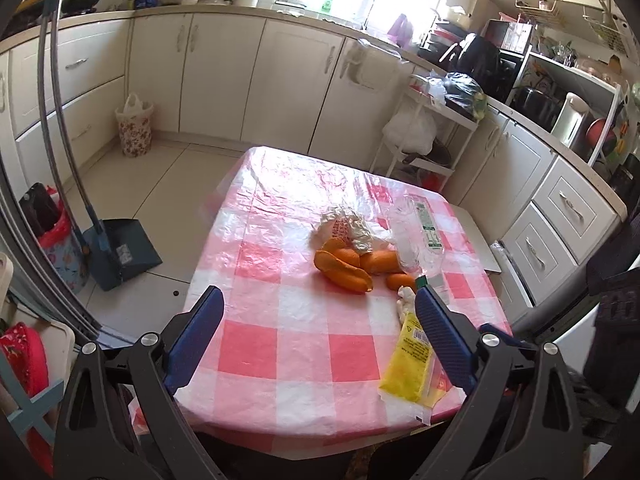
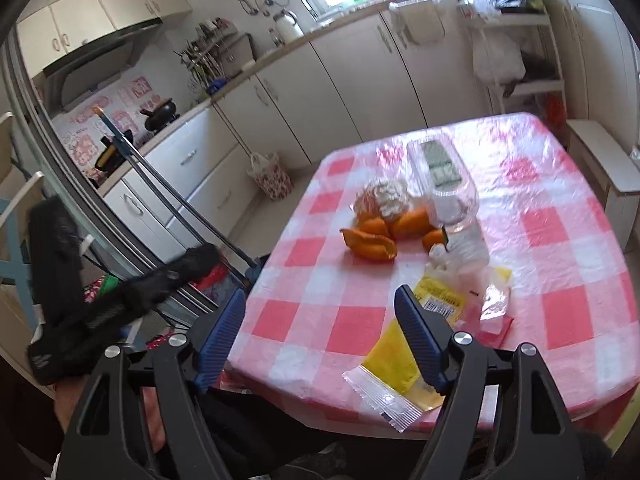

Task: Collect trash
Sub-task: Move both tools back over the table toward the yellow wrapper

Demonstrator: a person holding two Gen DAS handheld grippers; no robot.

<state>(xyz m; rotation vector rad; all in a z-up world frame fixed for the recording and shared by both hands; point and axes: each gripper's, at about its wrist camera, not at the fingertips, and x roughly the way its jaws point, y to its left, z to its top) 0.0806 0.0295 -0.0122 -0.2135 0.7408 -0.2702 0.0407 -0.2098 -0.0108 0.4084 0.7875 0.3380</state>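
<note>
Yellow wrapper beside right-hand fingers

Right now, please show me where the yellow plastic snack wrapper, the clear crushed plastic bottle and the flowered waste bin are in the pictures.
yellow plastic snack wrapper (image 1: 406, 364), left wrist view, on its yellow middle.
clear crushed plastic bottle (image 2: 444, 176), right wrist view, on its label.
flowered waste bin (image 1: 135, 132), left wrist view, on its patterned side.
</note>
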